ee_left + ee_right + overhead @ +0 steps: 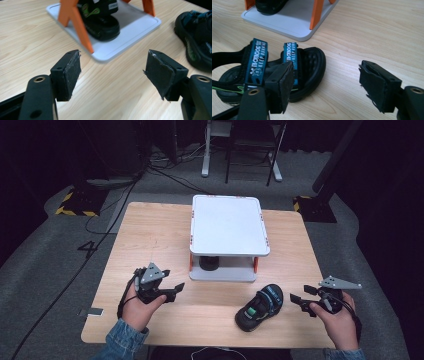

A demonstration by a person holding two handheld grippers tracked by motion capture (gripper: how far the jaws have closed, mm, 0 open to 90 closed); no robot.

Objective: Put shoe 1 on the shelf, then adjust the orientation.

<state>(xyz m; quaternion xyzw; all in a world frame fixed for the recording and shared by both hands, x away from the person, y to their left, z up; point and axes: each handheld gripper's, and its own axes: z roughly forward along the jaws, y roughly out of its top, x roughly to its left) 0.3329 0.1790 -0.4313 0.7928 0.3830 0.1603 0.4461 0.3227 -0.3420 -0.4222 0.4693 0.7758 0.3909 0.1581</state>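
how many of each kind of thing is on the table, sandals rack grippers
sandals: 2, one on the table, one on the rack's lower shelf
white two-shelf rack with orange legs: 1
hand-held grippers: 2, left hand-held gripper and right hand-held gripper, both open and holding nothing
total: 5

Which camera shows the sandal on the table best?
The right gripper view: the sandal is close, its blue straps readable. The high view shows it whole but small; the left gripper view catches its edge.
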